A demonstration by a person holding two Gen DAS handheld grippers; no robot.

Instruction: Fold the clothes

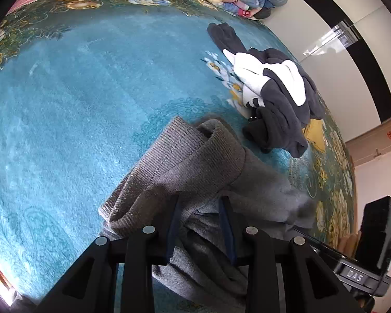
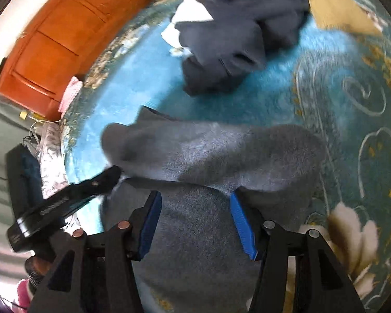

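Your left claw (image 1: 201,203) pinched the grey sweater (image 1: 185,172) on the blue carpet (image 1: 65,104) — your right claw (image 2: 195,203) stood spread, fabric bunched between its fingers, unclamped.

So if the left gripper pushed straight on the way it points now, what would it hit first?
Probably the grey sweater: its fabric already sits between the left gripper fingers, ribbed hem bunched just ahead. The dark fleece garment lies farther on, to the right.
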